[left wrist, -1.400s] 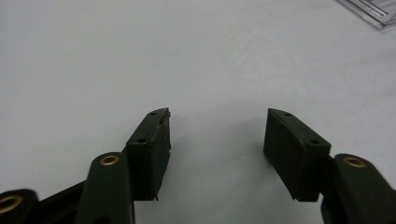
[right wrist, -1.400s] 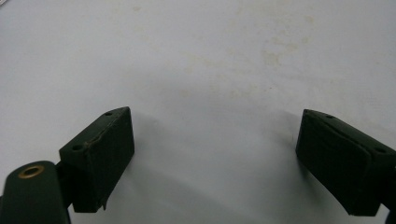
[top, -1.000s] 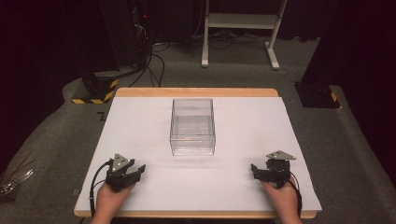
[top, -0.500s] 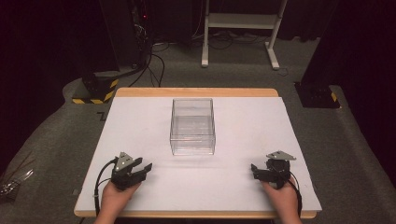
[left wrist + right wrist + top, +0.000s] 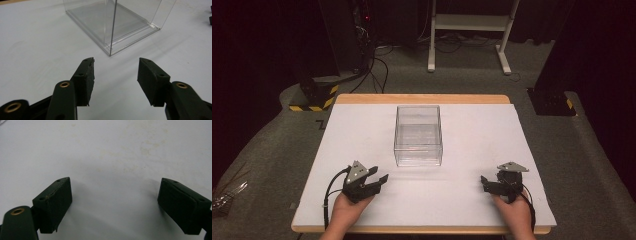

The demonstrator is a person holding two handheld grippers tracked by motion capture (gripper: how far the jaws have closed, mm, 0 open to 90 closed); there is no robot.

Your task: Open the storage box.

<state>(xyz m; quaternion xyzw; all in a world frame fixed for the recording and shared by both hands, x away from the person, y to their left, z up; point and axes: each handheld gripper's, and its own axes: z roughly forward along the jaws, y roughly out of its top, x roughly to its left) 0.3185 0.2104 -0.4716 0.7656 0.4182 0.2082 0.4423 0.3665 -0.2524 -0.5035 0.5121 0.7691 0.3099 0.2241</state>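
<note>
While the clear plastic box (image 5: 418, 136) stands empty and untouched mid-table, left gripper (image 5: 374, 180) and right gripper (image 5: 485, 182) gape empty; nothing yet begun, by appearances.

One obstacle stood on the white desk (image 5: 472, 145): a clear plastic box (image 5: 418, 135), upright at the middle. Bare surface lay open on both sides of it and along the near edge. The left tongs (image 5: 379, 179), jaws apart, faced the box's near corner with a clear strip of desk between. The right tongs (image 5: 484, 182), jaws wide, had bare desk ahead
</note>
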